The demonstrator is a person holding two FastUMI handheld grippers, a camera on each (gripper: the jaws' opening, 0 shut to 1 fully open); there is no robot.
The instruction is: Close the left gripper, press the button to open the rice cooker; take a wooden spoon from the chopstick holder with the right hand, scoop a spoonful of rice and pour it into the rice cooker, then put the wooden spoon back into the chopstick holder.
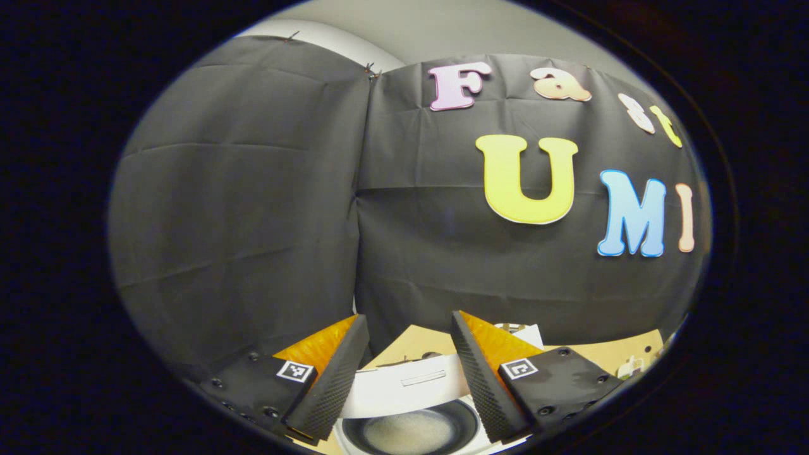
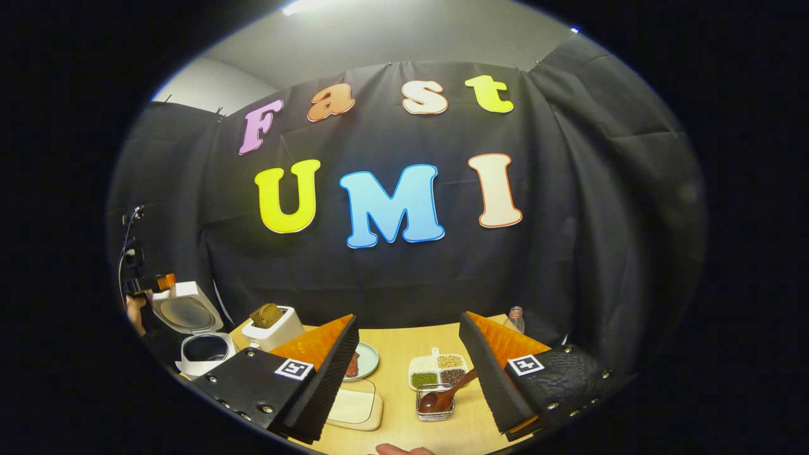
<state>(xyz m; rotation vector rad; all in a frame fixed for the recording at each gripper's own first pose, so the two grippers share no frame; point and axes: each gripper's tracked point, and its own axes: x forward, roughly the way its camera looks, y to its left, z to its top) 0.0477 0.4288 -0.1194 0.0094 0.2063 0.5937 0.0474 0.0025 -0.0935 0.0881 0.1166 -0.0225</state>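
Left gripper (image 1: 407, 354) sits above the rice cooker (image 1: 411, 404), camera pitched up at the booth wall – jaws spread wide, nothing between them. Between its fingers the cooker's lid is already up, white lid inner face toward the camera, and the dark inner pot (image 1: 414, 433) below has a pale patch at the bottom, possibly rice, hard to be sure. The pot's lower edge is cut off by the view. In the right gripper view the right gripper (image 2: 407, 373) hovers over the wooden table (image 2: 404, 341), level, also pointed at the back wall, jaws apart and empty. One wooden spoon (image 2: 442, 395) – bowl down in a small clear container (image 2: 435, 404), handle leaning up to the right until the right finger hides its end. Can't tell if that container is the chopstick holder. Just behind it is one white divided tray (image 2: 436, 370) with three compartments of grains: pale, green, dark. A cutting board (image 2: 355, 407) and a small plate (image 2: 366, 360) are partly hidden behind the left finger; something reddish sits on the plate, unclear what. One toaster (image 2: 272, 325) with a brown slice in it, one bottle (image 2: 516, 319) at the far table edge. At far left the rice cooker (image 2: 196, 335) stands open, with the other gripper (image 2: 148, 284) and a hand (image 2: 134, 313) by its raised lid, both small and blurred. A fingertip (image 2: 404, 450) pokes in at the bottom edge.
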